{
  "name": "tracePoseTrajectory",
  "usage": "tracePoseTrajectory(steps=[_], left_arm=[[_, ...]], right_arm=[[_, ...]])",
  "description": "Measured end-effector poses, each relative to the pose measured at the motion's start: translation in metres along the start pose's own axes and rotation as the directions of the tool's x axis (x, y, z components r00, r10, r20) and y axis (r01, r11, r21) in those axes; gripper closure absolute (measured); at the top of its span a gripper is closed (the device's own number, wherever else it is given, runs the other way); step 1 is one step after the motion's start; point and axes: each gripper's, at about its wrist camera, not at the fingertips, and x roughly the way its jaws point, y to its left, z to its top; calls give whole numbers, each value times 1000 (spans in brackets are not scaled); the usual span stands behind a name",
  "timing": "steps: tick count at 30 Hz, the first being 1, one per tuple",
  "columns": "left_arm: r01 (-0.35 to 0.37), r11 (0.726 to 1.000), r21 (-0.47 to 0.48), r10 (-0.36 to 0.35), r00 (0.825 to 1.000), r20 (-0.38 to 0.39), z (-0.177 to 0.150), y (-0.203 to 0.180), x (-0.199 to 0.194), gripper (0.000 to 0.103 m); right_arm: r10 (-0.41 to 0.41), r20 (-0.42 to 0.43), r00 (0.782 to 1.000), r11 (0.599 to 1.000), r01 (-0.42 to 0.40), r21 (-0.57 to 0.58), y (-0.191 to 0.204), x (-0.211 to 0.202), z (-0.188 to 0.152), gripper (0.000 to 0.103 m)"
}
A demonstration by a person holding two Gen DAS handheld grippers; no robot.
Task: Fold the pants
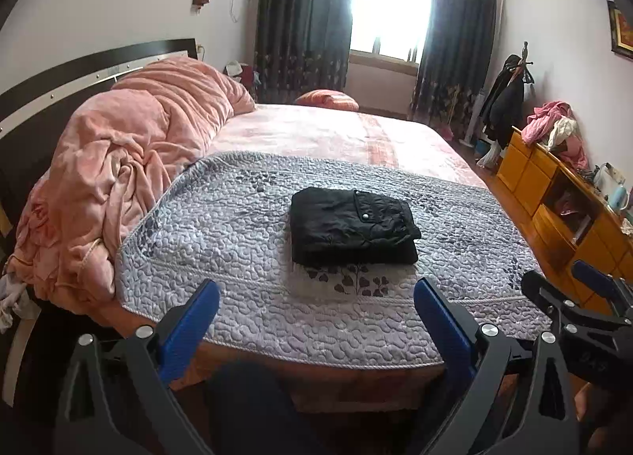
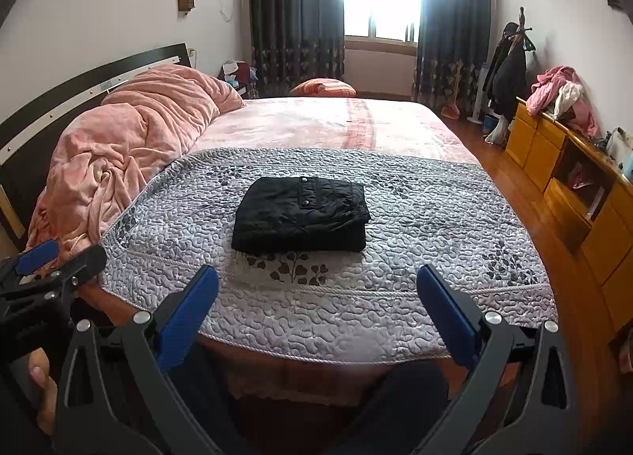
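Right, I've got the black pants (image 1: 352, 227) sitting dead centre of my left wrist view, folded into a compact rectangular bundle with a snap button showing on the top flap. They lie on the grey quilted mat (image 1: 221, 241) that covers the near end of the bed, just above the leaf print at the mat's lower middle. Over in the right wrist view, the same pants (image 2: 302, 213) sit a touch left of centre, flat on the mat (image 2: 427, 225).

My left gripper (image 1: 316, 314) fills the bottom of its frame, both blue pads spread wide apart, nothing between them, hanging short of the mat's near edge and well apart from the bundle. My right gripper (image 2: 316, 304) is the same story: blue pads splayed wide, holding nothing, clear of the pants.

At the lower right of the left view I can see the right gripper's black frame poking in; at the lower left of the right view, the left one shows likewise.

The rumpled pink blanket (image 1: 118, 170) is heaped at the left of frame. The yellow wooden cabinet (image 2: 569, 174) runs down the right side.
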Motion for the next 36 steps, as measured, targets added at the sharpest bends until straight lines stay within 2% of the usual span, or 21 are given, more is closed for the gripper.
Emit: tracePoseTrajectory(steps=[11, 18, 36], left_arm=[[3, 1000, 8, -4, 1000, 13, 2, -4, 2, 4], [-18, 1000, 14, 18, 999, 30, 2, -4, 3, 4], [-17, 1000, 15, 17, 1000, 0, 1, -5, 11, 4]], right_arm=[[-5, 2, 1000, 1000, 5, 8, -4, 5, -2, 3], [-9, -9, 1000, 1000, 9, 9, -6, 9, -2, 3], [-3, -22, 1000, 1000, 3, 14, -11, 18, -3, 3]])
